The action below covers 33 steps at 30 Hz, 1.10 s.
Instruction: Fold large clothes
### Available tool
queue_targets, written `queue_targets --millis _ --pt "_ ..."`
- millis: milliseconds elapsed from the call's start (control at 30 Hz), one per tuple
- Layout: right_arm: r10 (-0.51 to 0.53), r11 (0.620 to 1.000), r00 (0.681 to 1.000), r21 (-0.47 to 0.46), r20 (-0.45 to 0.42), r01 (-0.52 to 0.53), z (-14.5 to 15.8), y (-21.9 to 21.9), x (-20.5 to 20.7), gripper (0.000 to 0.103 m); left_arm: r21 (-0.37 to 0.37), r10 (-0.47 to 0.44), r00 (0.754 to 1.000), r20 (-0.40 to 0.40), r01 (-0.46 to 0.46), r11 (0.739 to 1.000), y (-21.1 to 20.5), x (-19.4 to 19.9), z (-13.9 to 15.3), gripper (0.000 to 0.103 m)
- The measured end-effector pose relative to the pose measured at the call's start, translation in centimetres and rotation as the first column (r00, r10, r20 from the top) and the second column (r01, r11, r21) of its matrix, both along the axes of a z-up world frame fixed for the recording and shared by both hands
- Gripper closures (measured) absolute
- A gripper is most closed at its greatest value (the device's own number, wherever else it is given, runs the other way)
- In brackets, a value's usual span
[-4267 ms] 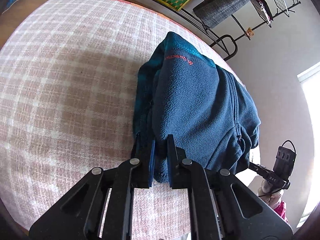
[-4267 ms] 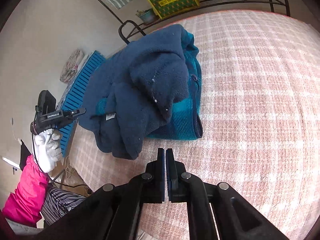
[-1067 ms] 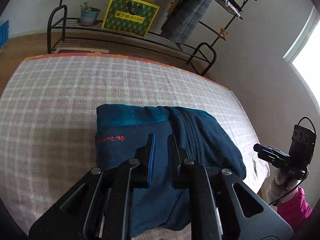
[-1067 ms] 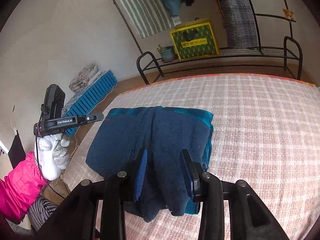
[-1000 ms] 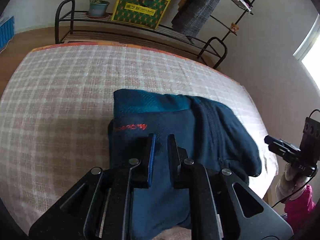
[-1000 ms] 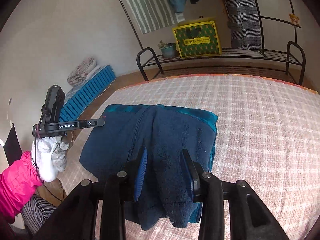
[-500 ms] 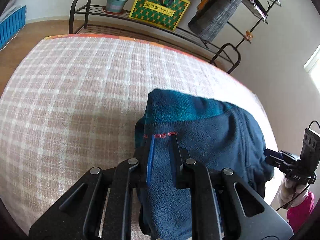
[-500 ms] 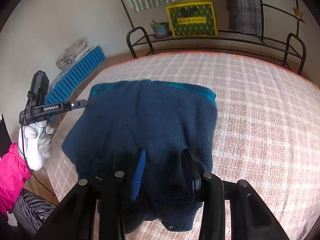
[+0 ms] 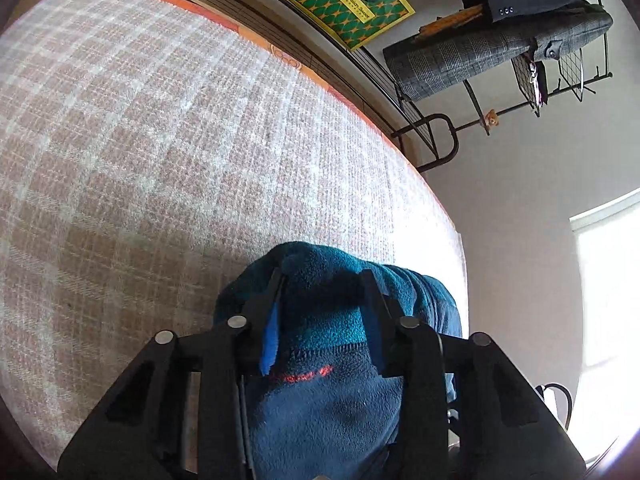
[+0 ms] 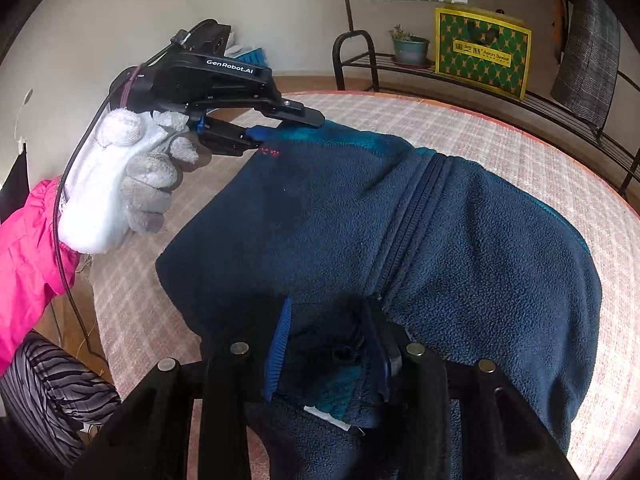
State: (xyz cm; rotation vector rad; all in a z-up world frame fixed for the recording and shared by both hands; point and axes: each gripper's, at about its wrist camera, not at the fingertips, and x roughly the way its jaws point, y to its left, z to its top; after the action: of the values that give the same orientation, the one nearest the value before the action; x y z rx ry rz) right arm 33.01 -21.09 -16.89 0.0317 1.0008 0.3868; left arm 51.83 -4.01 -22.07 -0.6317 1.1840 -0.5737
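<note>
A navy fleece jacket point(image 10: 440, 232) with teal trim and red lettering lies bunched on the pink plaid bed point(image 10: 580, 160). My left gripper point(image 9: 320, 280) is shut on a thick fold of its teal collar edge point(image 9: 320, 320); it also shows in the right wrist view point(image 10: 280, 128), held by a white-gloved hand. My right gripper point(image 10: 326, 308) is closed over a bunch of the jacket's near edge, beside the zipper point(image 10: 416, 208).
The plaid bed cover point(image 9: 140, 140) stretches to the left and far side. A black metal rack point(image 10: 540, 96) with a green-and-yellow box point(image 10: 480, 52) and a potted plant stands behind the bed. Hanging clothes point(image 9: 500, 52) are at the wall.
Both grippers have closed in on the jacket and taken folds of it. The left one now holds the collar edge, lifted; the jacket looks more spread between them.
</note>
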Motion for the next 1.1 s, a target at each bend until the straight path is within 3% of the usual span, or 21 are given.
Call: queue_targets --millis 67,167,233,300,433,500,567,733,833,967,1100 --pt "-0.014 1.0 1.0 0.02 -0.009 0.014 -0.7 -0.4 0.2 0.064 0.032 0.024 0.999 0.039 -0.026 0.999 -0.3 0.3 -0.4 0.077" --pt "-0.029 0.999 1.0 0.022 -0.011 0.029 -1.7 -0.2 0.0 0.064 0.139 0.037 0.993 0.115 -0.053 0.989 -1.3 0.4 -1.3 0.078" --pt "-0.023 1.0 1.0 -0.009 -0.004 0.023 -1.7 0.4 0.0 0.064 0.198 0.04 0.991 0.124 -0.064 0.978 -1.7 0.7 -2.8 0.076" --pt "-0.029 1.0 0.999 -0.008 -0.016 0.029 -1.1 0.3 0.3 0.064 0.2 0.046 0.991 0.124 -0.07 0.977 -1.5 0.8 -3.4 0.071" --pt "-0.066 0.998 0.998 0.017 0.016 0.066 1.4 -0.8 -0.5 0.068 0.291 0.01 0.987 0.162 -0.057 0.955 -1.0 0.4 -0.7 0.068" --pt "-0.122 0.991 0.989 -0.048 0.082 0.126 2.9 -1.5 -0.9 0.068 0.358 0.004 0.975 0.22 -0.084 0.93 -0.5 -0.4 1.4 0.069" --pt "-0.211 0.958 0.968 -0.167 0.139 0.233 4.0 -2.2 -0.8 0.068 0.399 -0.002 0.958 0.288 -0.118 0.909 -0.1 -1.4 3.5 0.069" --pt "-0.334 0.901 0.917 -0.211 0.22 0.378 6.2 -4.0 -0.7 0.066 0.405 -0.052 0.922 0.383 -0.116 0.907 -1.4 -4.3 6.9 0.069" --pt "-0.345 0.894 0.912 -0.217 0.223 0.391 6.5 -4.4 -0.3 0.066 0.412 -0.104 0.916 0.387 -0.072 0.908 -3.5 -5.3 7.1 0.069" --pt "-0.34 0.894 0.916 -0.228 0.214 0.385 6.1 -5.2 0.3 0.066 0.463 -0.161 0.912 0.376 -0.035 0.885 -6.4 -5.4 5.6 0.069" --pt "-0.347 0.904 0.923 -0.203 0.169 0.377 4.5 -6.6 1.3 0.063 0.504 -0.138 0.934 0.328 -0.05 0.862 -7.4 -3.8 2.6 0.069"
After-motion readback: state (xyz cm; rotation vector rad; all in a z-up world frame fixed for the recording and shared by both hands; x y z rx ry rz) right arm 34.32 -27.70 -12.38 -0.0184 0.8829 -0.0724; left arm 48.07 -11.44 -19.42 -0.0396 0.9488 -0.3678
